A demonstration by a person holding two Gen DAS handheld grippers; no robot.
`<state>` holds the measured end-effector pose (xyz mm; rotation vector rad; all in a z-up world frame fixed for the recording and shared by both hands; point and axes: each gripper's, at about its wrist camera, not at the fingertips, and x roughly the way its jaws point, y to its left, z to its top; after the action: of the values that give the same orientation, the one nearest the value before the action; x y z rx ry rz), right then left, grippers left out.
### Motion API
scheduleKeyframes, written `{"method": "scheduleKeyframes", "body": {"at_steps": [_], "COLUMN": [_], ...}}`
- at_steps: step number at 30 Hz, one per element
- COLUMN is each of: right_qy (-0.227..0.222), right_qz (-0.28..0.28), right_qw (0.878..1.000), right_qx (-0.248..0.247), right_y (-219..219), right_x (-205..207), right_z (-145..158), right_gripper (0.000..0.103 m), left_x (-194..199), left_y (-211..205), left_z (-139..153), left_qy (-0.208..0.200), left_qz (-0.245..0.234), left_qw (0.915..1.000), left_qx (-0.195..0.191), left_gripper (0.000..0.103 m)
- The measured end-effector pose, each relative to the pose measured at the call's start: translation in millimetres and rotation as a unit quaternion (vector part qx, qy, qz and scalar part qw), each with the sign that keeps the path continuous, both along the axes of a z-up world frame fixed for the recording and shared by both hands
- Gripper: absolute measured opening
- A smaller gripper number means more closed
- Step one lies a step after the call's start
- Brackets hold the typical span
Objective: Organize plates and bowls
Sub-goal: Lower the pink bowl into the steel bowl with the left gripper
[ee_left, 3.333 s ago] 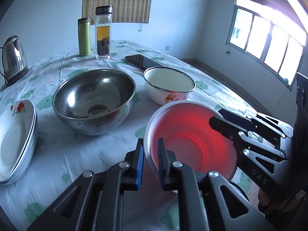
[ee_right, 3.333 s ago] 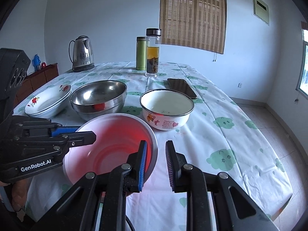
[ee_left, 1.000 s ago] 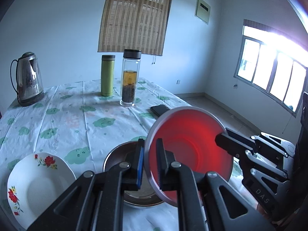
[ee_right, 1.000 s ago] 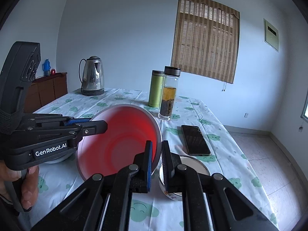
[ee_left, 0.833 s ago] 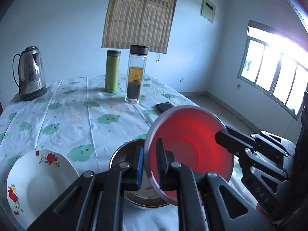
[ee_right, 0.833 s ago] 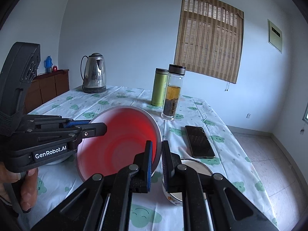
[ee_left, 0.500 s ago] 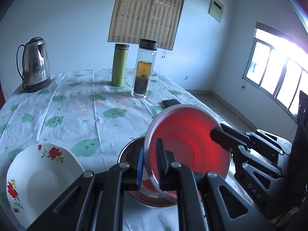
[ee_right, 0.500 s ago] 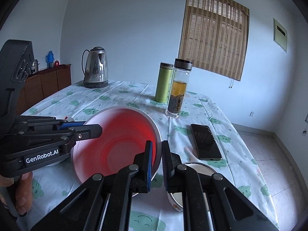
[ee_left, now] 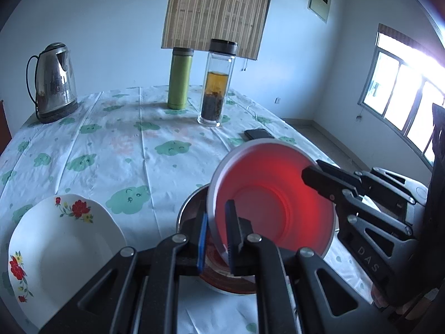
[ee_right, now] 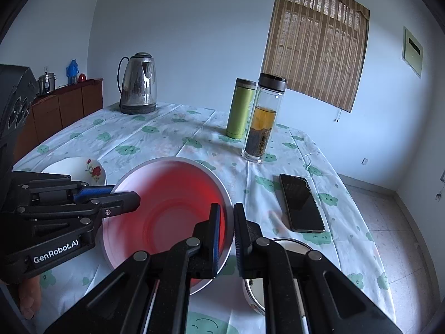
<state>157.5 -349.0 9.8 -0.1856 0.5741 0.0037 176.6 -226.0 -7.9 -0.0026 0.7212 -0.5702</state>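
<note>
L claw (ee_left: 215, 235) is clamped on the near rim of the red bowl (ee_left: 275, 197), one pad inside, one outside. R claw (ee_right: 226, 228) is pinched on the opposite rim the same way. So both are closed tight on the bowl wall, nothing else in them.

Landmark = steel bowl (ee_left: 192, 211) on the table.

Progress, as I read it: the red bowl is in the air, tilted, right above the steel bowl and partly covering it. It looks about to be nested in, but it isn't seated yet. The L view shows a red glow reflected in the steel bottom.

- Plates (ee_left: 64, 239): left of the steel bowl, w/ flower print. They look like a stack but can't count them.
- Enamel bowl (ee_right: 281, 250): right of the steel bowl, mostly hidden under the R claw. Not nested yet.

Left to do, prob.: lower and release the red bowl, then deal w/ the enamel one.

Red bowl's look: red inside, stepped rings toward the bottom, and a pale grey band at the rim. The wall looks thin and light passes through it, so prob. plastic or silicone. It's empty.

Behind the steel bowl: kettle (ee_left: 52, 83), green flask (ee_left: 180, 79), tea bottle (ee_left: 218, 83). Phone (ee_right: 301, 203) is back-right of it.
</note>
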Motion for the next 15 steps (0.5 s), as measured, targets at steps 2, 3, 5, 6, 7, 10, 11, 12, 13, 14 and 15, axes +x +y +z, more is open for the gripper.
{"method": "scheduleKeyframes", "body": {"at_steps": [2,3,5,6,7,10,11,12,13,14,15], "right_qy": [0.006,0.008,0.013,0.014,0.016,0.024,0.026,0.028,0.029,0.029,0.031], "right_qz": [0.000,0.000,0.000,0.000,0.000,0.001,0.002,0.002,0.003,0.003,0.003], "right_qw": [1.000,1.000,1.000,1.000,1.000,1.000,0.999,0.999,0.999,0.999,0.999], "right_qx": [-0.003,-0.004,-0.007,-0.008,-0.010,-0.017,-0.020,-0.022,-0.023,-0.025,-0.029], "right_y": [0.4,0.6,1.2,1.4,1.5,2.8,3.3,3.6,4.0,4.4,5.3], "right_x": [2.5,3.5,6.2,6.8,7.6,10.7,12.0,12.4,12.7,12.9,13.6], "right_z": [-1.5,-2.0,-2.9,-3.0,-3.2,-4.7,-5.1,-5.3,-5.3,-5.2,-5.4], "right_gripper": [0.010,0.010,0.010,0.010,0.010,0.011,0.011,0.011,0.011,0.011,0.011], "left_x": [0.2,0.1,1.1,1.3,1.5,2.3,2.2,2.6,2.5,2.6,2.7], "left_y": [-0.5,-1.0,-1.5,-1.9,-2.3,-3.6,-3.6,-3.6,-3.5,-3.8,-4.0], "left_z": [-1.5,-2.4,-4.1,-4.7,-5.4,-8.2,-8.5,-8.5,-8.4,-8.4,-8.6], "left_qy": [0.003,0.004,0.008,0.009,0.011,0.017,0.018,0.019,0.019,0.019,0.019], "left_qz": [0.000,-0.001,-0.002,-0.002,-0.003,-0.004,-0.004,-0.005,-0.005,-0.004,-0.004], "left_qw": [1.0000,1.0000,0.9999,0.9999,0.9999,0.9997,0.9997,0.9997,0.9997,0.9997,0.9997], "left_qx": [0.003,0.005,0.007,0.009,0.011,0.015,0.016,0.016,0.016,0.016,0.017], "left_gripper": [0.009,0.009,0.009,0.009,0.009,0.009,0.009,0.009,0.009,0.009,0.009]}}
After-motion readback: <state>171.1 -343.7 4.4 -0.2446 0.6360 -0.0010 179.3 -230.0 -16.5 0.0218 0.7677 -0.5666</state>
